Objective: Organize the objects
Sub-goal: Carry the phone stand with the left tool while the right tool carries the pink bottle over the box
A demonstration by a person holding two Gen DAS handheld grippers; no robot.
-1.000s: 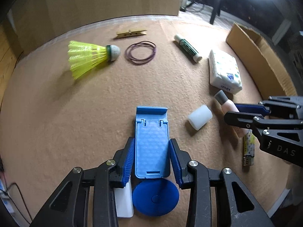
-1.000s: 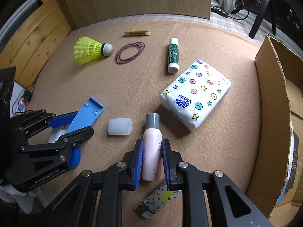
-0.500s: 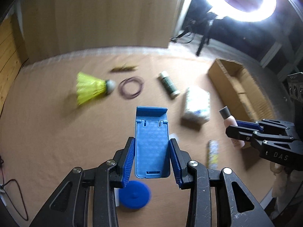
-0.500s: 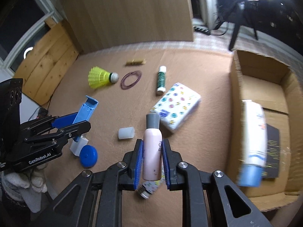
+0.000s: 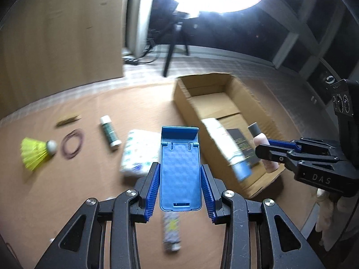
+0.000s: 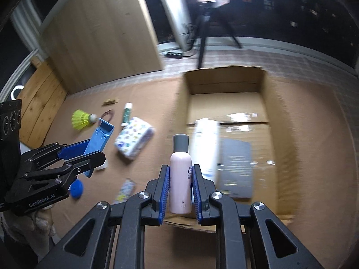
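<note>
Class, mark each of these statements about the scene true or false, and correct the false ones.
1. The right tool grips a pink bottle. True.
2. The left tool is empty. False: it grips a blue stand.
3. The cardboard box already holds a white tube. True.
4. The yellow shuttlecock lies inside the box. False: it lies on the brown mat, beside the rubber bands.
</note>
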